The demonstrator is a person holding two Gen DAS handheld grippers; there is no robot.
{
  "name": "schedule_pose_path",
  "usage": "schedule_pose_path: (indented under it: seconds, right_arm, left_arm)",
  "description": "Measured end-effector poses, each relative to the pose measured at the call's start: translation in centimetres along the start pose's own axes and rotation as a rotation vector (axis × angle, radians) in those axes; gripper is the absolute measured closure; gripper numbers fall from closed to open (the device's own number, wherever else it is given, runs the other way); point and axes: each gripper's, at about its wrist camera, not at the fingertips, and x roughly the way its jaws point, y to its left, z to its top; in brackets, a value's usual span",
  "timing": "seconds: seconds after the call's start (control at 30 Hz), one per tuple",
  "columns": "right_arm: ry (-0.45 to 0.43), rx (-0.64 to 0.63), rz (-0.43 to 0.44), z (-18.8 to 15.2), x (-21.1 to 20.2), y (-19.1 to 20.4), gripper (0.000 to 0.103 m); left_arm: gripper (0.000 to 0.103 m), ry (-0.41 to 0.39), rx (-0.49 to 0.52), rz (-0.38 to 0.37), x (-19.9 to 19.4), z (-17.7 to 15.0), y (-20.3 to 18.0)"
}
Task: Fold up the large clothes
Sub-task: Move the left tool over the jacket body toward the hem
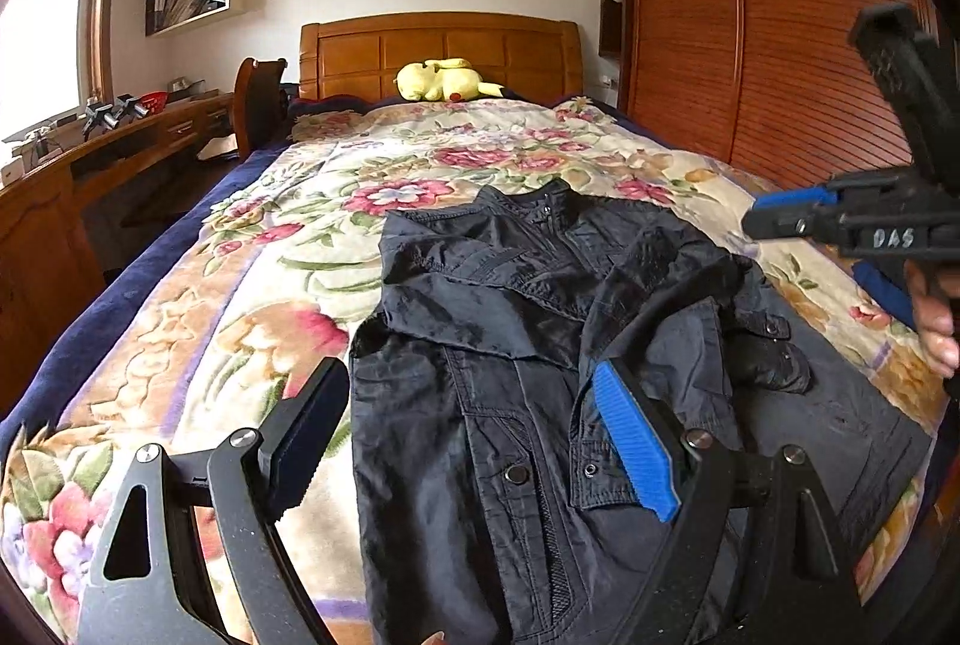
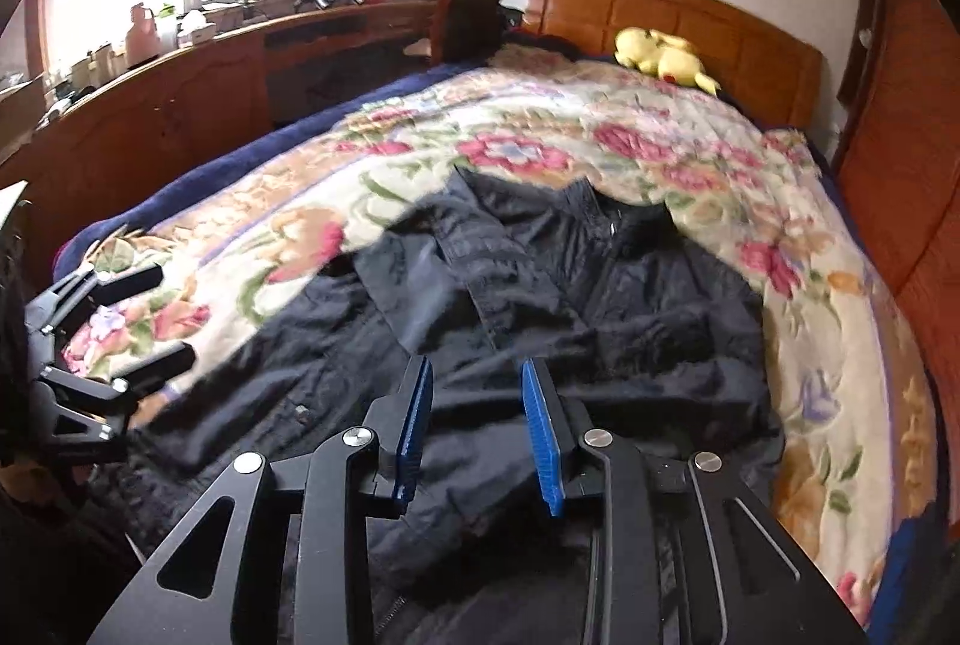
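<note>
A dark navy jacket [image 1: 516,345] lies front up on the floral blanket [image 1: 252,297], collar toward the headboard, both sleeves folded in across the chest. My left gripper [image 1: 474,429] hovers over the jacket's lower left part, jaws wide open with nothing between them; it also shows as the left gripper [image 2: 150,318] at that view's left edge. My right gripper [image 2: 478,405] hangs over the jacket [image 2: 570,321] near its lower middle, blue pads apart and pressing on no cloth. From the left wrist view, the right gripper [image 1: 774,216] sits at the far right, held by a hand [image 1: 936,321].
A yellow plush toy [image 1: 441,80] lies by the wooden headboard [image 1: 444,45]. A cluttered wooden desk [image 1: 90,165] and a chair [image 1: 258,99] line the left side. A wooden wardrobe [image 1: 750,45] stands close on the right. The bed's dark blue edge [image 1: 90,321] runs along the left.
</note>
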Motion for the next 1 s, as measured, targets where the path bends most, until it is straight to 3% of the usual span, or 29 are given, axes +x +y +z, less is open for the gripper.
schedule_pose_path:
  seconds: [0.47, 0.73, 1.0]
  right_arm:
    - [0.042, 0.169, -0.032, -7.9, 5.0, -2.8, 0.071]
    - [0.037, 0.136, -0.116, -10.9, 5.8, -2.6, 0.071]
    - [0.074, 0.161, -0.033, -12.5, 6.4, -3.7, 0.071]
  left_arm:
    - [0.019, 0.112, 0.083, -0.083, 3.1, -2.1, -5.0]
    - [0.019, 0.208, 0.096, -0.112, 5.8, -3.4, -7.6]
    - [0.019, 0.272, 0.087, -0.127, 7.8, -4.1, -9.0]
